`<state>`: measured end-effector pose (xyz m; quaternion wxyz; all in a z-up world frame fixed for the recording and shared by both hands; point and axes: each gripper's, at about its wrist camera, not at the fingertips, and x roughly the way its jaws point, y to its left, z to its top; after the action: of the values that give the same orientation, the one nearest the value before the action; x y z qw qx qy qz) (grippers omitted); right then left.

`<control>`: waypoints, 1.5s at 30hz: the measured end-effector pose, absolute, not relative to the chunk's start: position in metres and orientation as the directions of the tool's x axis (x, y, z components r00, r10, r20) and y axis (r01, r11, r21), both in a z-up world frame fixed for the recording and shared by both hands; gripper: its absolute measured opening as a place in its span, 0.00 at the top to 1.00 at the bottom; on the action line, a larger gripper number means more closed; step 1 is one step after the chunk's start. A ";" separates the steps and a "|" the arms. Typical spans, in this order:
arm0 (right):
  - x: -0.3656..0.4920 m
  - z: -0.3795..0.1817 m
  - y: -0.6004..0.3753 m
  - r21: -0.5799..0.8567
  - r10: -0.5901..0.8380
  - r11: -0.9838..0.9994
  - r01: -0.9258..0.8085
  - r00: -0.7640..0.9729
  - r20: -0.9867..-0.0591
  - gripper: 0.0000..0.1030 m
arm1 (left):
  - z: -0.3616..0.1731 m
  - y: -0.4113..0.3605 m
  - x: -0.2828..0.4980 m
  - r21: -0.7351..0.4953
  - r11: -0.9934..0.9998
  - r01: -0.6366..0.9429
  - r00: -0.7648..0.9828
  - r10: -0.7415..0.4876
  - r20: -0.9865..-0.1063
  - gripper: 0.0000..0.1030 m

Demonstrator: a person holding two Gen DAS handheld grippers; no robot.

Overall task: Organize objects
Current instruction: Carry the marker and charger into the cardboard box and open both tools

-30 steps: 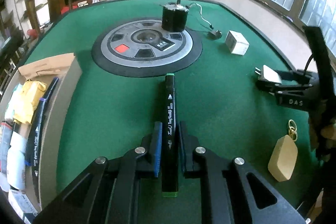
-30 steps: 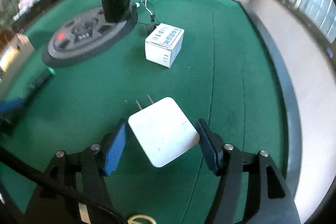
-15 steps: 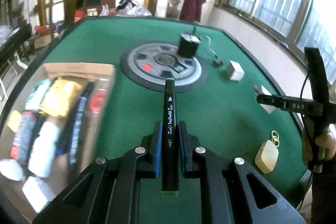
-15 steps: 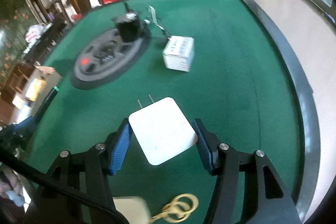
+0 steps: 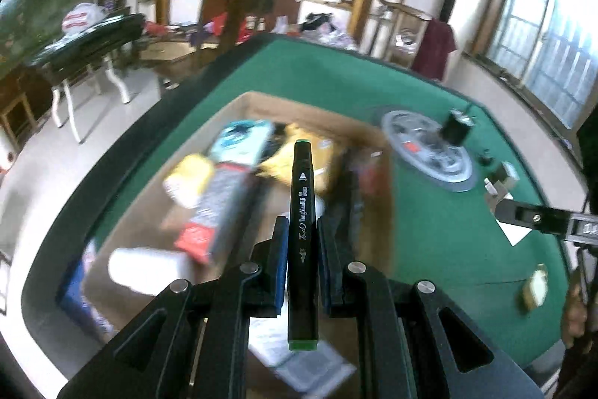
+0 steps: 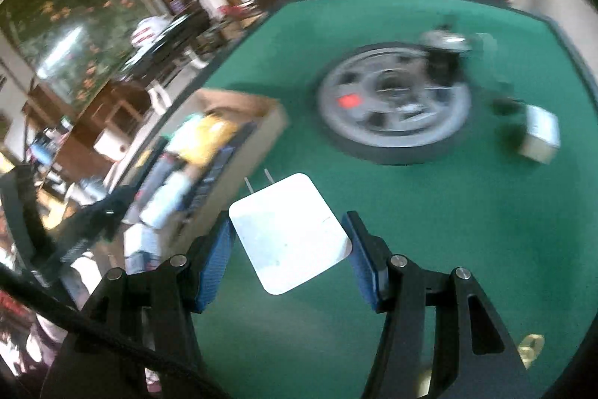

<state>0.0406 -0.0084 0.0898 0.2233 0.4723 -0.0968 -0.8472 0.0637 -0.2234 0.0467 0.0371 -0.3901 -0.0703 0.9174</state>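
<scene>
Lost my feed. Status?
Left tool shut on marker, above box. Right tool shut on white charger. Nothing blocking.

Open green surface [image 6: 429, 212] is seen at 3 o'clock; the packed cardboard box [image 6: 258, 137] blocks 10 o'clock.

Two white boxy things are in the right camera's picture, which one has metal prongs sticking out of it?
The white plug adapter gripped by the right gripper; two prongs show at its far edge. The small white box past the grey disc has none.

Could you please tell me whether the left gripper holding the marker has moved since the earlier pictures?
Yes. The left gripper, shut on the marker, has swung left, from above the green table to above the cardboard box.
</scene>
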 end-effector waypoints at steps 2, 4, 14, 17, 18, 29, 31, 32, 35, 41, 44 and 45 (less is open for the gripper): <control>0.036 0.084 -0.034 0.402 -0.503 -0.862 0.310 -0.418 -0.756 0.44 | 0.037 -0.233 0.065 -0.142 -0.990 0.003 -0.687 0.101 -0.720 0.89; 0.030 0.076 -0.061 0.417 -0.524 -0.847 0.330 -0.382 -0.761 0.44 | 0.028 -0.238 0.064 -0.141 -0.990 0.005 -0.673 0.101 -0.732 0.89; 0.011 0.060 -0.151 0.435 -0.554 -0.813 0.387 -0.285 -0.782 0.44 | 0.003 -0.259 0.059 -0.182 -0.983 0.000 -0.641 0.140 -0.755 0.86; 0.014 0.051 -0.163 0.422 -0.540 -0.818 0.390 -0.271 -0.797 0.44 | 0.002 -0.265 0.062 -0.224 -0.975 0.000 -0.647 0.171 -0.743 0.85; 0.017 0.047 -0.167 0.409 -0.527 -0.826 0.388 -0.270 -0.806 0.44 | 0.004 -0.266 0.065 -0.224 -0.975 -0.002 -0.657 0.170 -0.734 0.85; 0.048 0.042 -0.183 0.250 -0.423 -0.863 0.439 -0.356 -0.833 0.50 | 0.050 -0.290 0.098 -0.202 -0.970 0.135 -0.793 0.016 -0.609 0.42; 0.053 0.040 -0.186 0.226 -0.407 -0.865 0.449 -0.363 -0.838 0.50 | 0.055 -0.290 0.102 -0.155 -0.972 0.177 -0.801 -0.051 -0.597 0.42; 0.055 0.041 -0.186 0.216 -0.404 -0.864 0.454 -0.373 -0.835 0.50 | 0.057 -0.290 0.104 -0.136 -0.971 0.195 -0.803 -0.078 -0.591 0.41; 0.065 0.051 -0.184 0.187 -0.403 -0.862 0.472 -0.412 -0.817 0.50 | 0.059 -0.287 0.108 -0.087 -0.968 0.235 -0.801 -0.142 -0.582 0.34; 0.080 0.075 -0.166 0.157 -0.402 -0.878 0.453 -0.518 -0.755 0.45 | 0.065 -0.277 0.116 -0.042 -0.959 0.281 -0.800 -0.210 -0.562 0.28; 0.082 0.080 -0.149 0.183 -0.408 -0.888 0.422 -0.540 -0.736 0.44 | 0.068 -0.269 0.120 -0.019 -0.957 0.289 -0.800 -0.230 -0.554 0.24; 0.082 0.081 -0.143 0.193 -0.408 -0.892 0.409 -0.545 -0.732 0.44 | 0.069 -0.266 0.121 -0.013 -0.957 0.290 -0.800 -0.235 -0.552 0.24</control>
<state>0.0816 -0.1432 0.0810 0.2324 0.4165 0.0002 -0.8789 0.1209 -0.2662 0.0688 -0.1384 -0.2842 -0.0483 0.9475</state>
